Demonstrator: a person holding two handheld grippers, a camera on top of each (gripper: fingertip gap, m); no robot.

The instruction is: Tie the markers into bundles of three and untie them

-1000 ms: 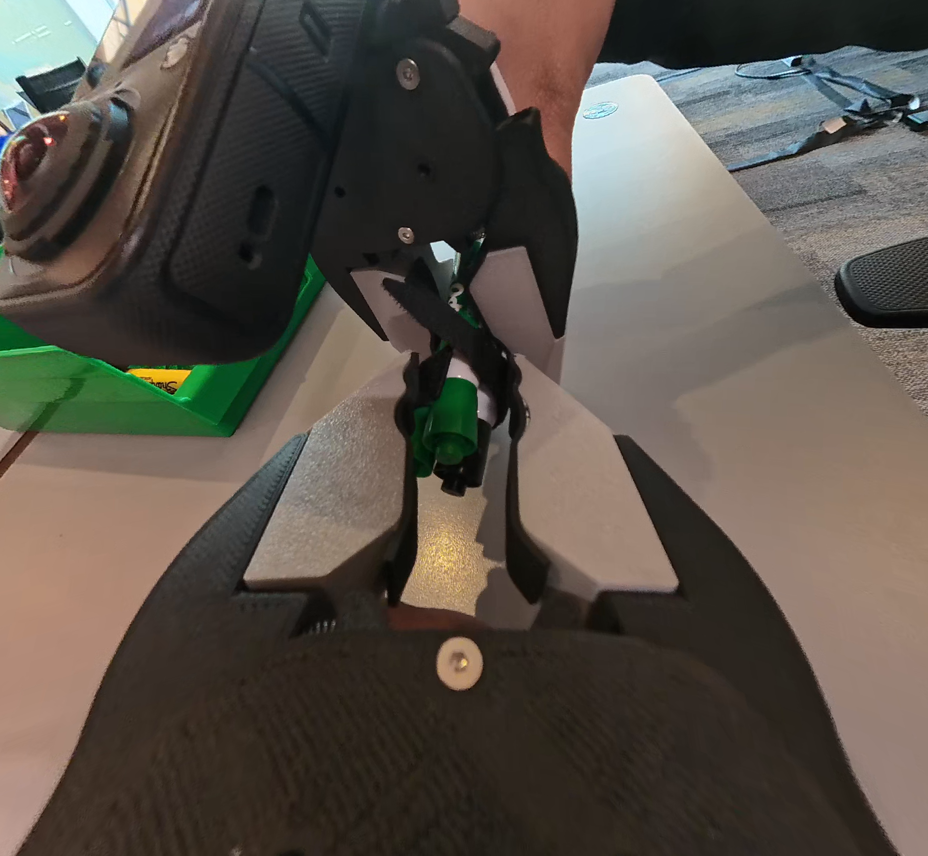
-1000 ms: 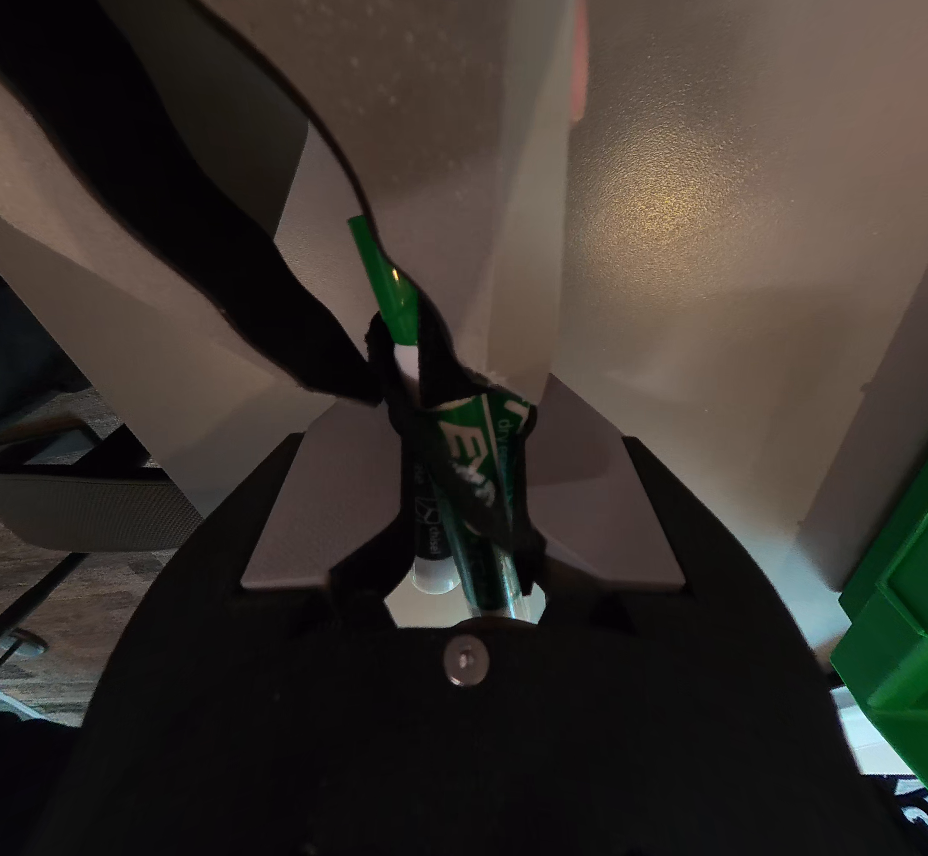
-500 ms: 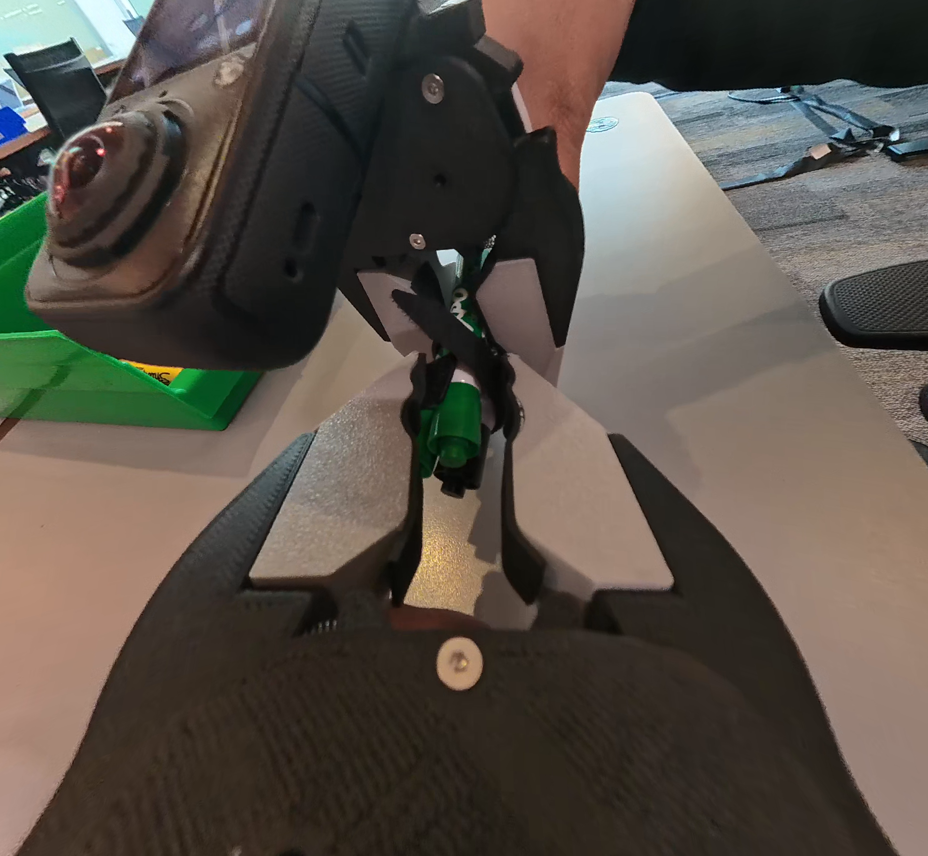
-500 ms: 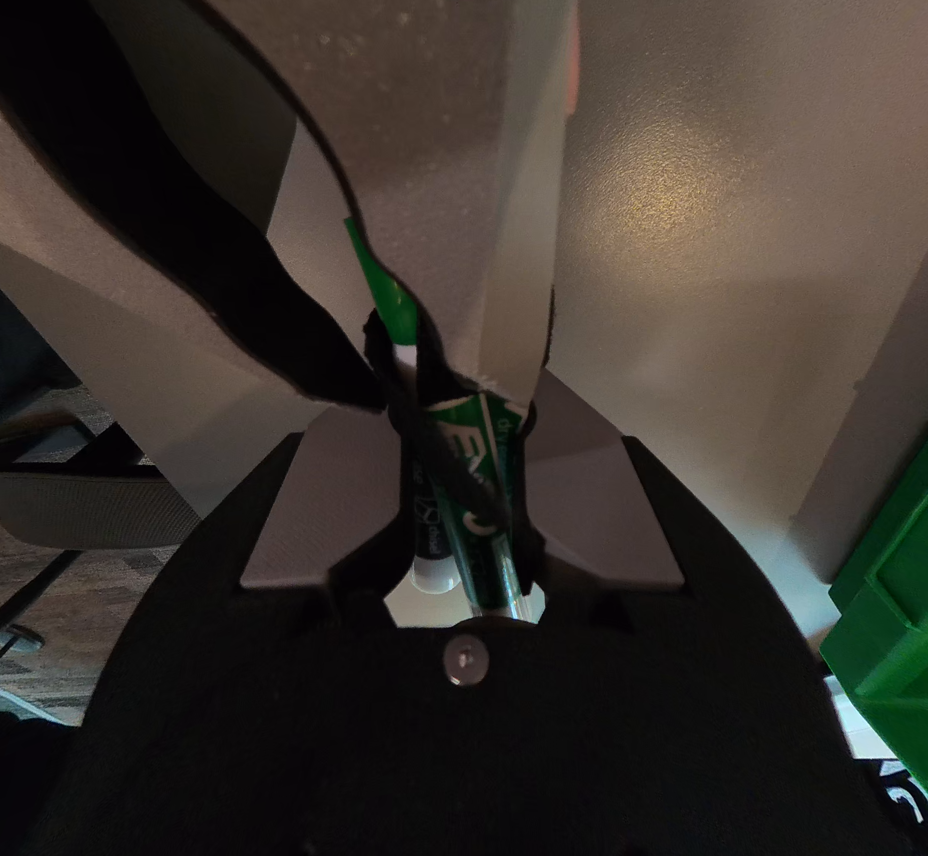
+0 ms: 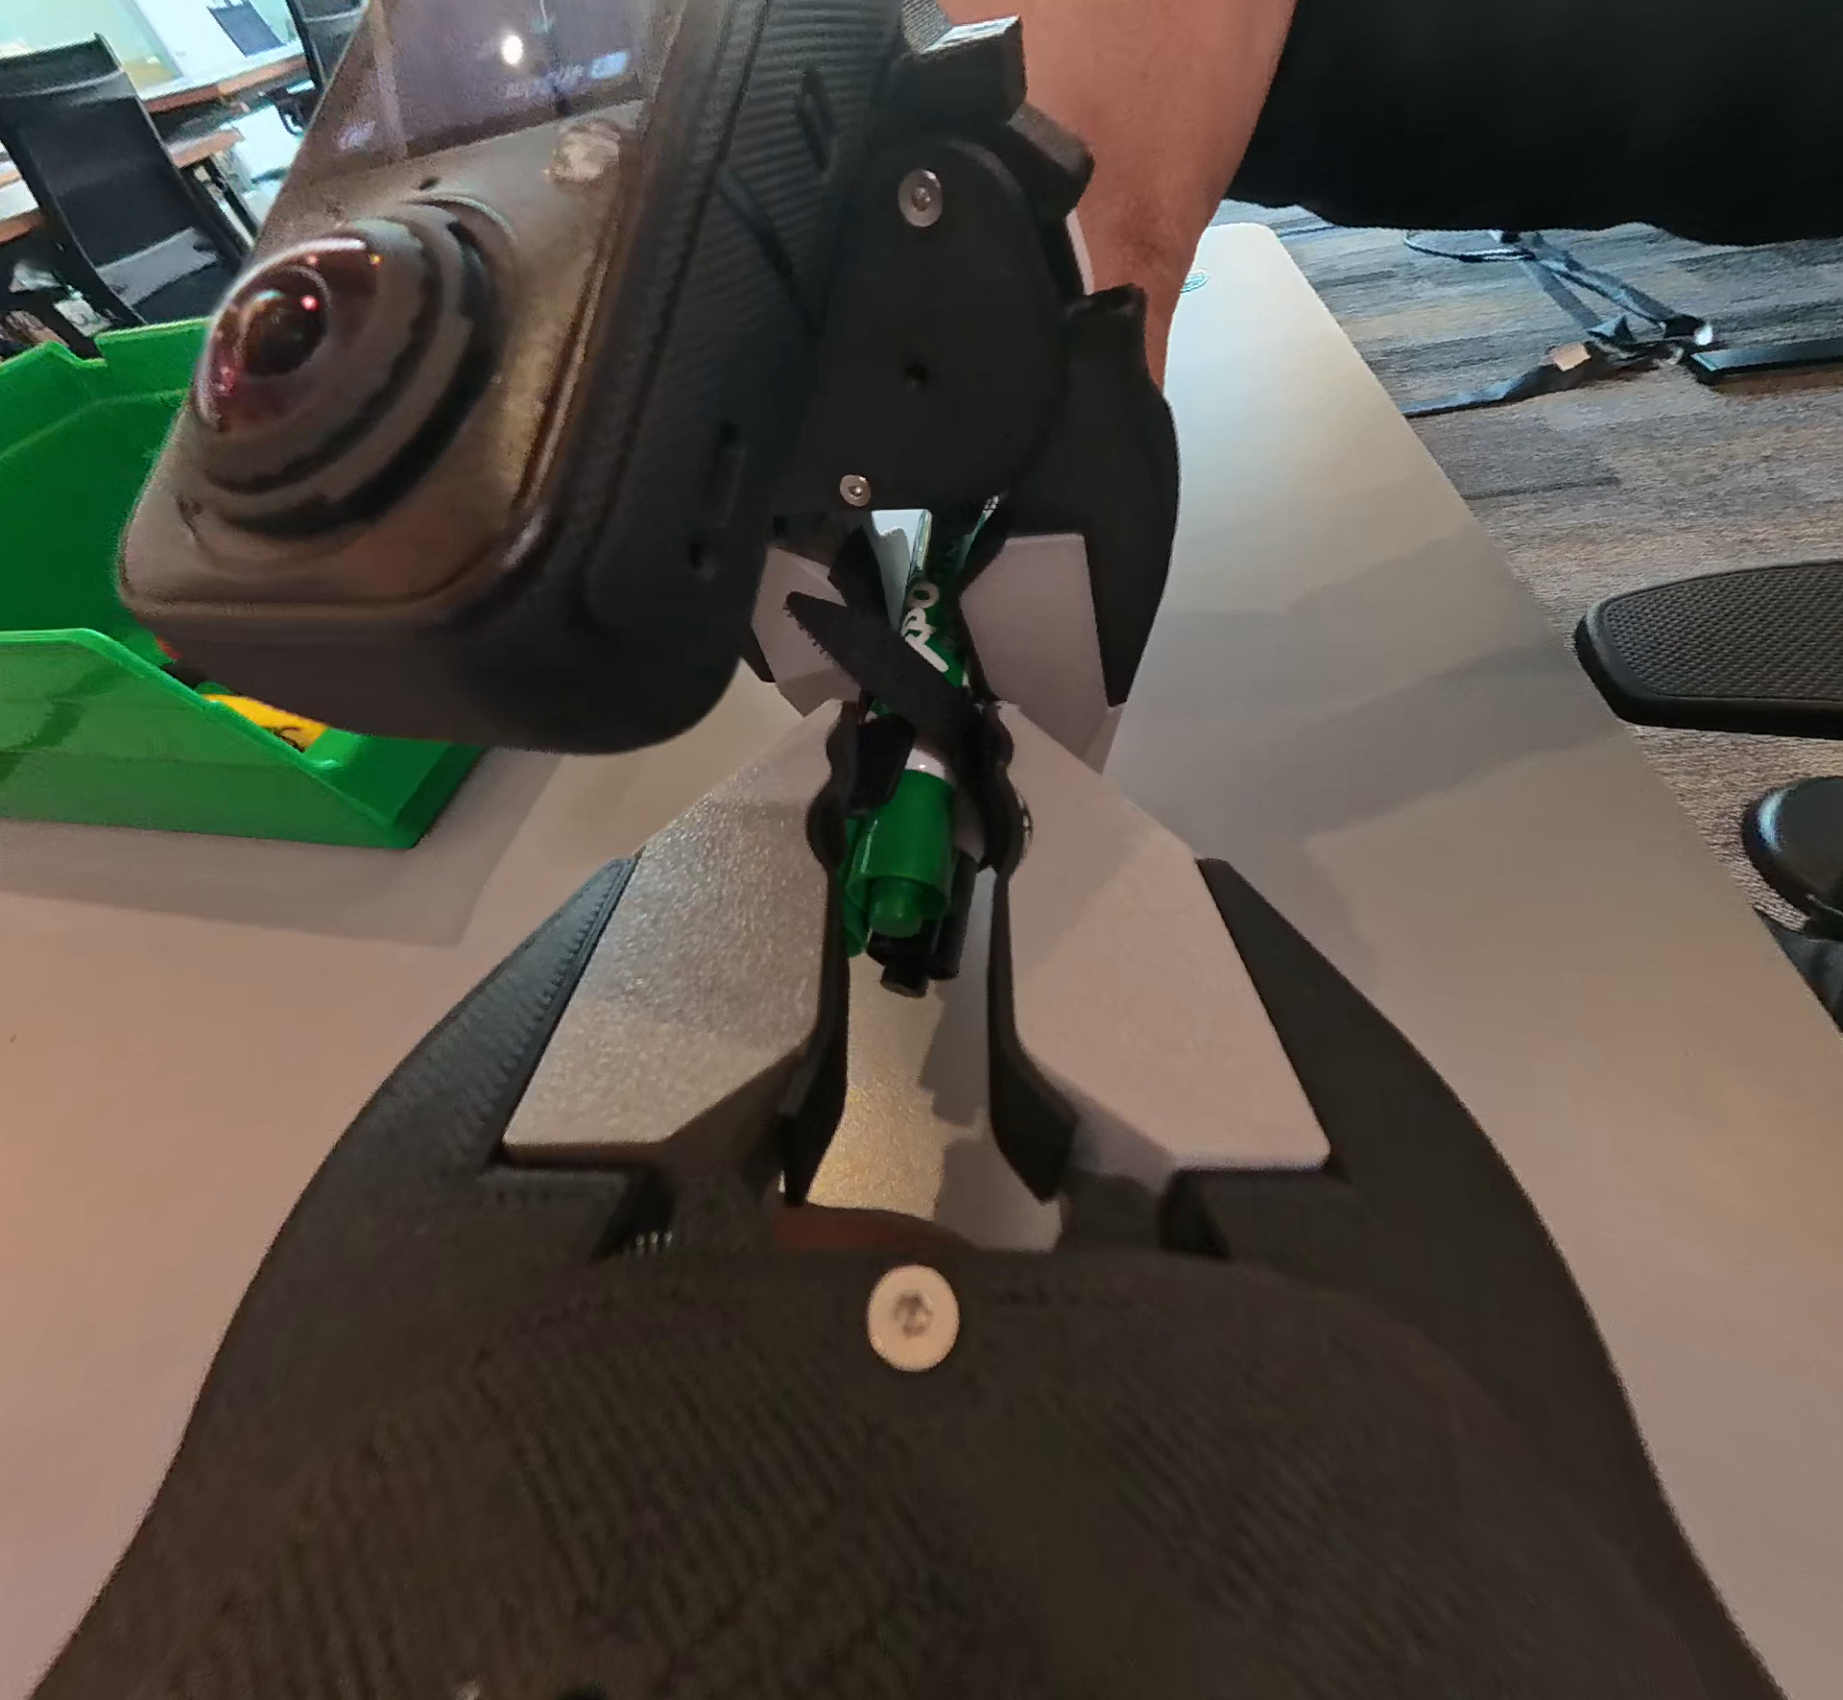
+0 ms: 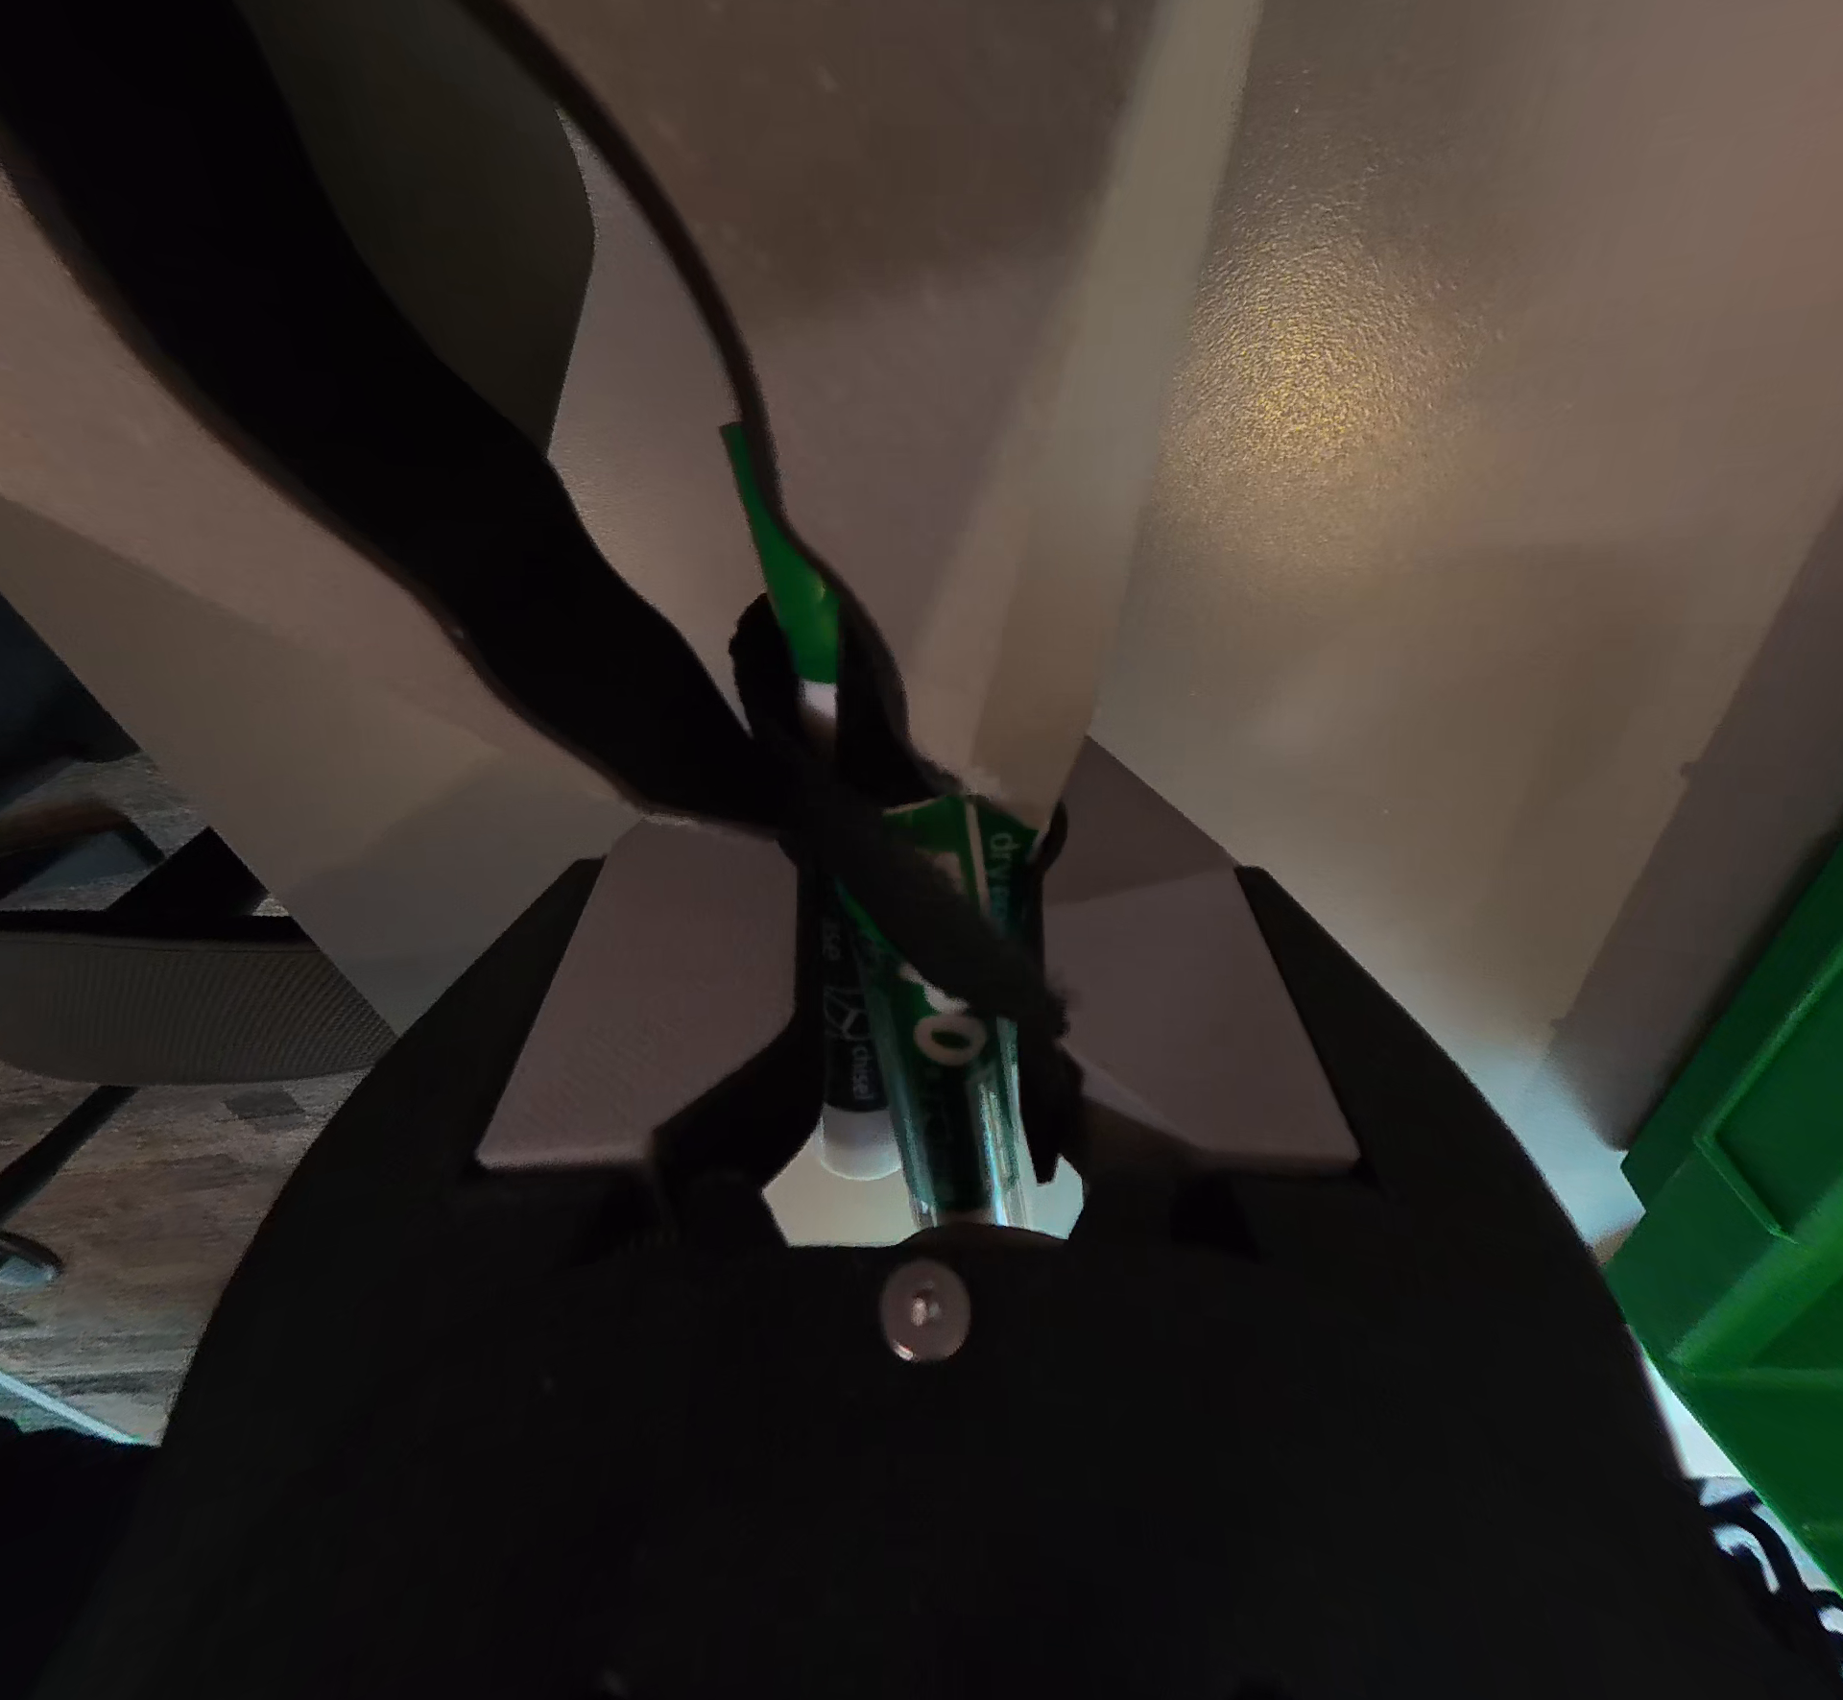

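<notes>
The two grippers face each other tip to tip above the white table (image 5: 1396,804). Between them is a bundle of markers (image 5: 898,844) with green and black caps, and a black hook-and-loop strap (image 5: 878,655) crosses it slantwise. My left gripper (image 5: 918,755) is shut on the cap end of the bundle, its pads against the caps. My right gripper (image 5: 947,685) is shut on the marker barrels (image 6: 947,1004), with the strap (image 6: 927,914) lying over them. In the right wrist view the left gripper (image 6: 858,735) fills the upper part and one green cap (image 6: 788,575) shows between its fingers.
A green bin (image 5: 150,755) stands on the table at the left and also shows in the right wrist view (image 6: 1745,1203). A person's forearm (image 5: 1097,56) is behind the right gripper. A black chair seat (image 5: 1715,655) and grey carpet lie beyond the table's right edge. My right fingertips sit around 7 cm from my left ones.
My left fingers have closed in step by step onto the cap end of the bundle. The right gripper has kept its hold, and both have tilted slightly.
</notes>
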